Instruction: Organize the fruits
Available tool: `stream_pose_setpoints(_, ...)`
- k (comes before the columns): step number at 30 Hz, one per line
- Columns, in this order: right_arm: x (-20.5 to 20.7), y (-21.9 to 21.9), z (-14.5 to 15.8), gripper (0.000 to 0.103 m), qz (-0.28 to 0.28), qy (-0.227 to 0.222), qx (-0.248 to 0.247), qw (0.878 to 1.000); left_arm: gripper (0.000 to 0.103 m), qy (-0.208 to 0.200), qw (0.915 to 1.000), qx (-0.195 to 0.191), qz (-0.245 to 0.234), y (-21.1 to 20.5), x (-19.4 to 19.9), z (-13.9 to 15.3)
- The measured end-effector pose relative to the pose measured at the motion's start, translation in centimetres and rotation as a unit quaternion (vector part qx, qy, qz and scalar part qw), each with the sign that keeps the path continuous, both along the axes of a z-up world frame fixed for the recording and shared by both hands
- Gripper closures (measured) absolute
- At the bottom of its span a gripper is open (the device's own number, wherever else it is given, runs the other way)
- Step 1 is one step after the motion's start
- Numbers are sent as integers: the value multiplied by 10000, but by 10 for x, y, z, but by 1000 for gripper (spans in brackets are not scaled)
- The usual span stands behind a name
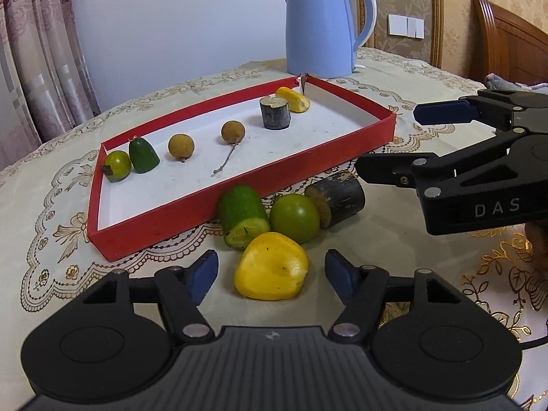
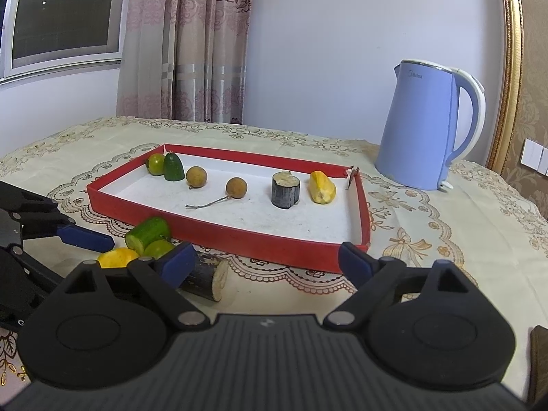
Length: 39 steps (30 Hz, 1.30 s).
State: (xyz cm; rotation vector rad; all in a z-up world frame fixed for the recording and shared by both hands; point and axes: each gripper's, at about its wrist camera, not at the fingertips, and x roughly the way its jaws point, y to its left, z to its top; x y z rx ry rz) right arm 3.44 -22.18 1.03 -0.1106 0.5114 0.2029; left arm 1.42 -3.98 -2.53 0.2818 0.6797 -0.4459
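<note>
Chunky yellow fruit piece [image 1: 271,266] on the tablecloth [image 1: 51,205], smooth with tiny dark specks, just in front of the red tray [image 1: 239,185]. Sitting between the left gripper [image 1: 272,275] pads, not pinched. Right gripper [image 2: 265,260] wide open, empty. "DAS" on its side, "Midea" on the kettle [image 2: 421,126].

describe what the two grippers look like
Both are matte black handheld tools. The left gripper has a ribbed body with a small logo, two round discs, scissor links with silver pins and blue finger pads. The right gripper is built the same, with blue pads; its side reads "DAS" in pale letters. No sleeve is clearly visible.
</note>
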Motion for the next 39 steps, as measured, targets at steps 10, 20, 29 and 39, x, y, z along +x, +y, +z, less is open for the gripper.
stream_pose_setpoints(10,-2,6,0,10,65,4,-130,9999,45,60,9989,-68,470,15,0,2)
stream_pose_setpoints(20,-3,9,0,10,111,12,-164,9998,45,-59,9993,-83,358,21,-3,2)
stream_pose_setpoints(29,-3,12,-2,10,181,110,-213,9995,28,-252,9987,88,424,11,-2,1)
stream_pose_setpoints(39,-4,13,-2,6,169,37,-332,9993,52,27,9988,-157,453,19,2,0)
